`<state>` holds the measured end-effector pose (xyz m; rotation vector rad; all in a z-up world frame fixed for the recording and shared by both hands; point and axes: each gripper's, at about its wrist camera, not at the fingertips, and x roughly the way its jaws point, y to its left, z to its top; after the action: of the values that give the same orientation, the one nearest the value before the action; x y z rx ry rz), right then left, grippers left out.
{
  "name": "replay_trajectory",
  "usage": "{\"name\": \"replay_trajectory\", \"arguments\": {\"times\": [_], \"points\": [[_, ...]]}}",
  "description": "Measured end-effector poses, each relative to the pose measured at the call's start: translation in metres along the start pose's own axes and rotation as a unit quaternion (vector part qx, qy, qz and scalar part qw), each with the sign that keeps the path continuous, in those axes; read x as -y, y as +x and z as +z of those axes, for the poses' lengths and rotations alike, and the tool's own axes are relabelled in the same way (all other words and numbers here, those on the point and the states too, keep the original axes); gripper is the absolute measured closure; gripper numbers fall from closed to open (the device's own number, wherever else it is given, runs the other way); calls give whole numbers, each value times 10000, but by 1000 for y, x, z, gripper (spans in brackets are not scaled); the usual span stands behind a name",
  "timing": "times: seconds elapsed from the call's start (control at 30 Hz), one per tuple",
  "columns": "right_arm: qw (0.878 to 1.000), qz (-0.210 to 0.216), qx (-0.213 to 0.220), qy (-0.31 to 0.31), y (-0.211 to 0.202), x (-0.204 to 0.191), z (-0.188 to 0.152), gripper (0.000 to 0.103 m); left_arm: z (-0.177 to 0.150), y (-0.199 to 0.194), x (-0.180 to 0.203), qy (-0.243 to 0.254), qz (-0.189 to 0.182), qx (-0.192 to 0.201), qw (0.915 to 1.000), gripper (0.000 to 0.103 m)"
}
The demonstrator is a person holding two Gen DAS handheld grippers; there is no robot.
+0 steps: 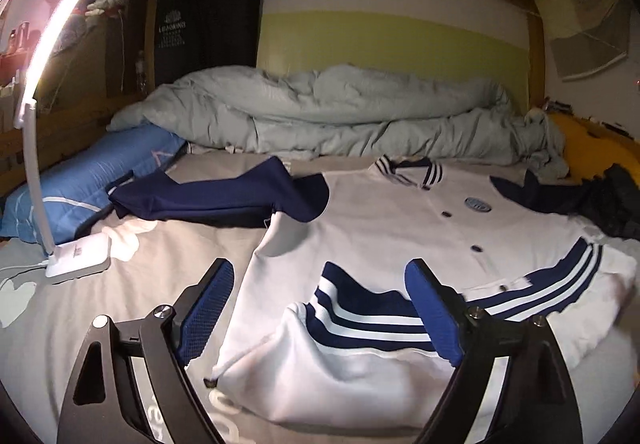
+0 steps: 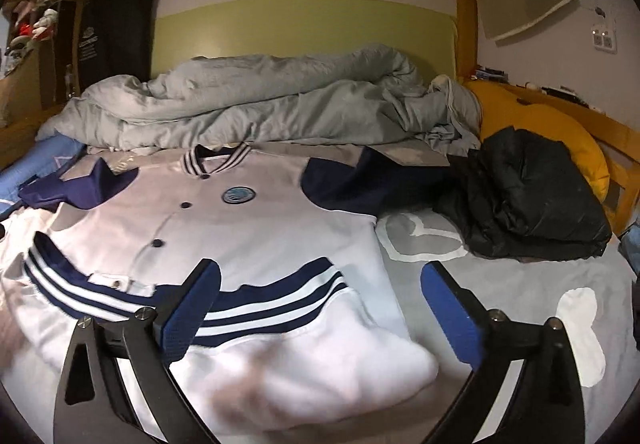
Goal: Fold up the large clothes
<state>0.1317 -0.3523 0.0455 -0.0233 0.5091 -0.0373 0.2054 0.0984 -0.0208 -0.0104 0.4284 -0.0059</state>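
A white varsity jacket with navy sleeves and navy-and-white striped hem lies face up on the grey bed sheet. Its bottom part is folded up, so the striped hem lies across the front. It also shows in the right wrist view. My left gripper is open and empty, just above the folded lower left corner. My right gripper is open and empty, over the jacket's lower right edge. One navy sleeve lies spread to the left, the other to the right.
A lit white desk lamp stands on the sheet at the left. A blue pillow and a crumpled grey duvet lie behind. A black puffer jacket and a yellow cushion lie at the right by the wooden frame.
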Motion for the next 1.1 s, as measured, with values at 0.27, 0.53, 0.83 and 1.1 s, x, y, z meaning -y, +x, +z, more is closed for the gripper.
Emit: {"name": "replay_trajectory", "arguments": {"times": [0.27,0.53,0.83,1.1], "points": [[9994,155,316,-41,-44,-18,4,1,18,-50,18,-98,-27,445,9990,14],[9979,467,430,149,-72,-28,9,1,36,-98,44,-47,12,825,9966,7],[9958,615,674,33,-94,-43,19,1,39,-111,67,368,48,1018,9941,0],[9960,753,397,260,-91,-37,18,1,31,-122,72,687,-2,875,9938,0]]}}
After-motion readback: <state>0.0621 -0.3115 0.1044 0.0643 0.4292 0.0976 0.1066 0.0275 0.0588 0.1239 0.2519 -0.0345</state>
